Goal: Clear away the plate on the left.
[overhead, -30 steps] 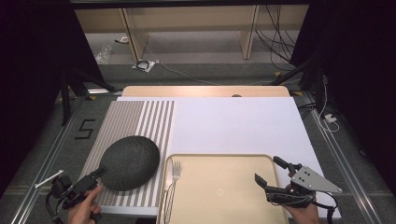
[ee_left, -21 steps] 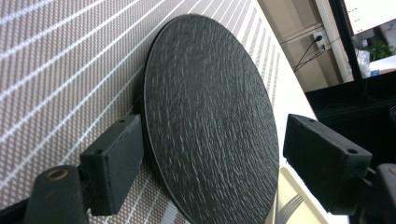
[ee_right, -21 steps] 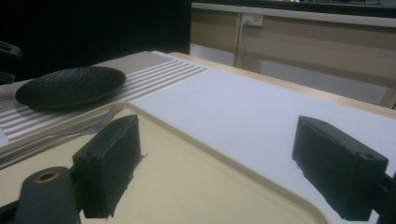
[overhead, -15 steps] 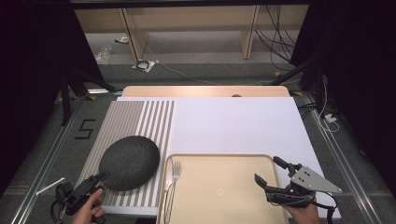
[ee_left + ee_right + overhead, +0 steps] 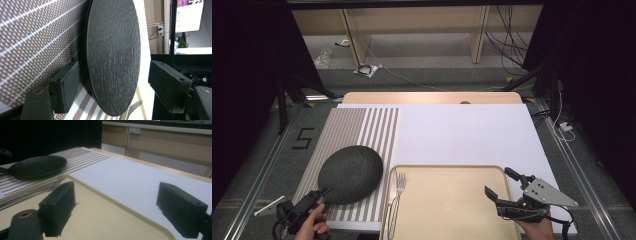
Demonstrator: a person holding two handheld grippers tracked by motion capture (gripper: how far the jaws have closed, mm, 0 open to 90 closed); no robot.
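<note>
The black plate [image 5: 350,174] lies flat on the striped mat [image 5: 362,127] at the left of the desk [image 5: 462,132], just beside the beige tray [image 5: 447,200] that carries a fork [image 5: 398,192]. The left tongs [image 5: 323,192] have just been closing, their jaws set either side of the plate's near rim [image 5: 112,60] but not yet pressing on it. For a sound grip, the lower jaw is best slid fully under the rim before squeezing. The right tongs [image 5: 499,182] are held open over the tray, nothing between them.
</note>
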